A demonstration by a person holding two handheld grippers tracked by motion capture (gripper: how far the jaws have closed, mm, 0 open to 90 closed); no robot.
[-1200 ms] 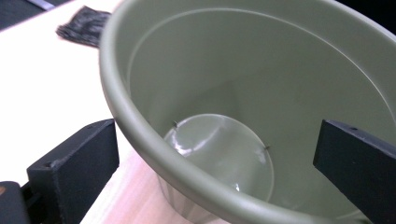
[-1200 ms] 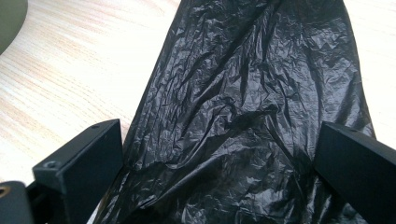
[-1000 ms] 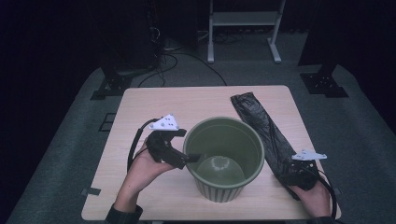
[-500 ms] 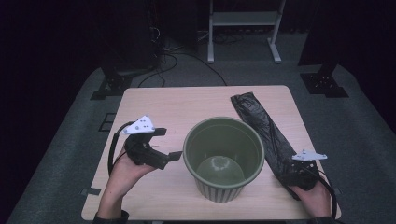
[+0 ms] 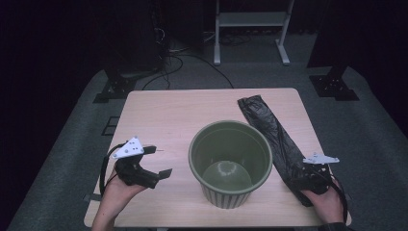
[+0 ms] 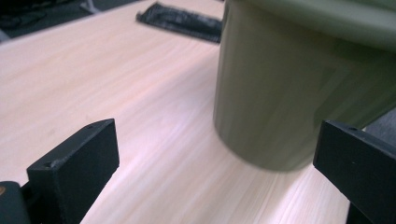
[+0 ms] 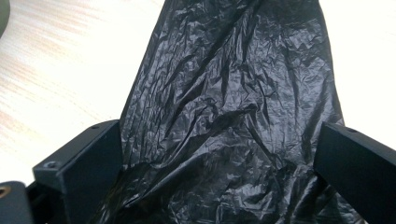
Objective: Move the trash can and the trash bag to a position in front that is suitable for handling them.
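Observation:
An empty olive-green plastic bin [image 5: 230, 163] stands upright at the table's front centre. A flat, crumpled black plastic bag [image 5: 269, 130] lies along the right side of the table. My left gripper [image 5: 162, 161] is open to the left of the bin, a short gap away, jaws pointing toward it. In the left gripper view the bin's wall [image 6: 299, 88] rises ahead between the wide jaws, and the bag's far end [image 6: 182, 21] shows beyond. My right gripper [image 5: 308, 180] sits at the bag's near end, open, with the bag [image 7: 229, 107] lying between its spread jaws.
The light wooden table [image 5: 168, 115] has bare surface at the back and left. Around it lie grey carpet, black stand feet [image 5: 115, 89], cables and a white frame [image 5: 250, 29] behind.
My left gripper has drawn away from the bin's rim, moving left and slightly toward the front edge. The right gripper, the bin and the bag have stayed put.

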